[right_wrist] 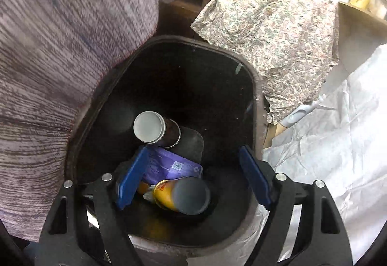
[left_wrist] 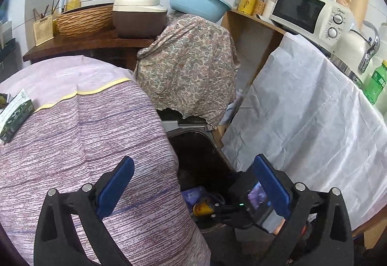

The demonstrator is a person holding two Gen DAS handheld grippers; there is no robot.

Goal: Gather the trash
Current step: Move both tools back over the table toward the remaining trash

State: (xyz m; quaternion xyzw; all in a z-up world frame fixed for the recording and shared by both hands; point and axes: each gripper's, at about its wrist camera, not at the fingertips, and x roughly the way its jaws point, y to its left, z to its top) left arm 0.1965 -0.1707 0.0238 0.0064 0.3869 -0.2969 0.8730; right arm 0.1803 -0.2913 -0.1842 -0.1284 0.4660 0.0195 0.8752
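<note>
My right hand-held gripper [right_wrist: 193, 179] hangs open and empty over the bin [right_wrist: 251, 87]; the yellow can [right_wrist: 179, 196] lies inside. Left hand-held gripper [left_wrist: 193, 191] is wide open, empty. Dropping lower risks clipping the rim.

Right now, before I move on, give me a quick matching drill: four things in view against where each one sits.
Things:
1. yellow can
2. blue basin
3. microwave
4. green bottle

Places:
A. on the wooden shelf, upper right
B. inside the dark bin
C. on top of the flowered cloth
D. far right, beside the white sheet

Pairs: 1-B, 2-C, 3-A, 4-D
</note>
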